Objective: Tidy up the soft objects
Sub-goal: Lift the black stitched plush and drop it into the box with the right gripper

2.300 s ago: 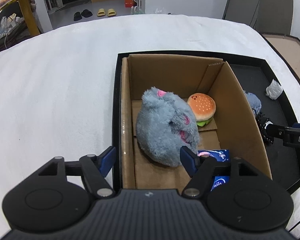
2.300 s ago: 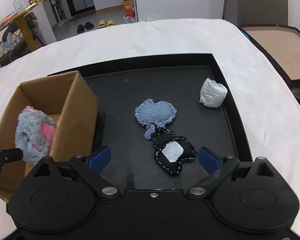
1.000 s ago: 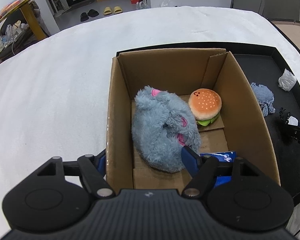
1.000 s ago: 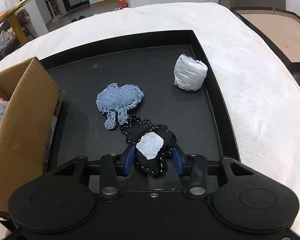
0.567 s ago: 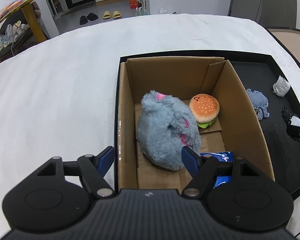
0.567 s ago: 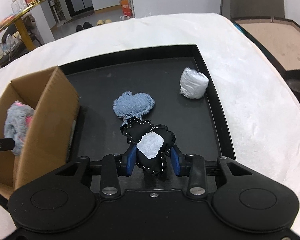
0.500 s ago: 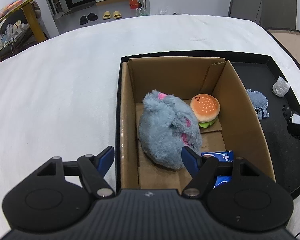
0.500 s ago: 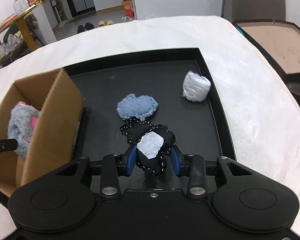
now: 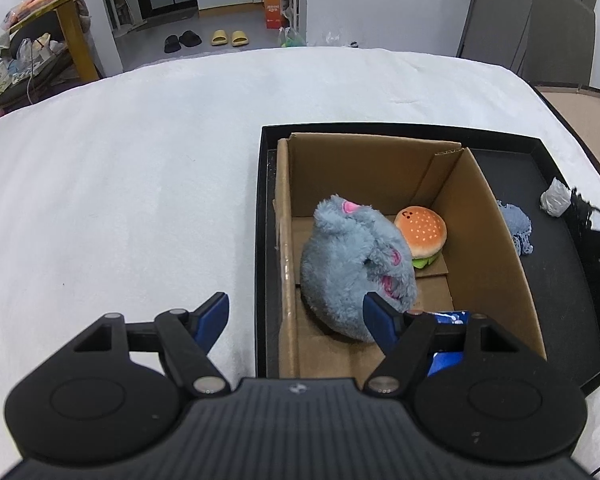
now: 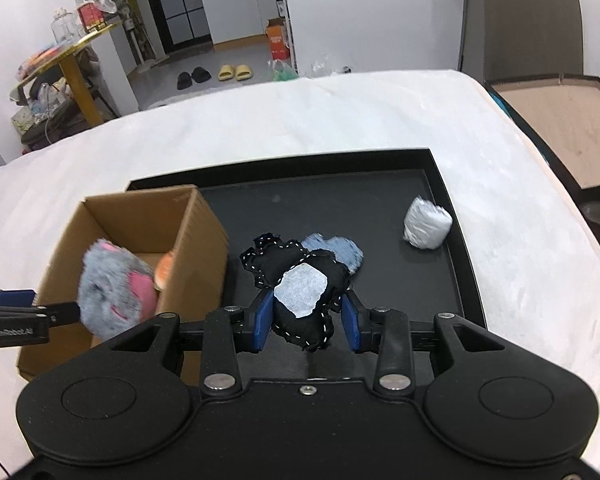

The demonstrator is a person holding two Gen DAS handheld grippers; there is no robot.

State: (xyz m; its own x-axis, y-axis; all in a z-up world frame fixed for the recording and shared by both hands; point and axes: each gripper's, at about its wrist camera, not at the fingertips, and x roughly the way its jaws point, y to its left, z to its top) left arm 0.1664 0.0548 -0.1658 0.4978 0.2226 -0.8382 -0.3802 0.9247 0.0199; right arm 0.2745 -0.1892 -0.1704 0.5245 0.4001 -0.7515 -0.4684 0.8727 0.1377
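My right gripper [image 10: 306, 320] is shut on a black stitched pillow [image 10: 300, 280] with a white patch and holds it above the black tray [image 10: 456, 280]; it shows at the right edge of the left wrist view [image 9: 586, 216]. A cardboard box [image 9: 496, 240] stands in the tray's left half and holds a grey plush [image 9: 352, 268], a burger plush [image 9: 422, 230] and a blue packet [image 9: 448, 318]. My left gripper [image 9: 296, 316] is open and empty, astride the box's near left wall. A denim pillow [image 10: 340, 252] and a grey roll [image 10: 426, 228] lie on the tray.
The tray [image 9: 572, 308] sits on a white fluffy cover [image 9: 120, 200]. A second tray with a brown inside [image 10: 560, 128] lies beyond the right edge. A yellow side table [image 10: 72, 64] and slippers [image 10: 236, 72] are on the floor behind.
My right gripper closed on the black pillow and has lifted it up off the tray, leftward toward the box. My left gripper stays open by the box.
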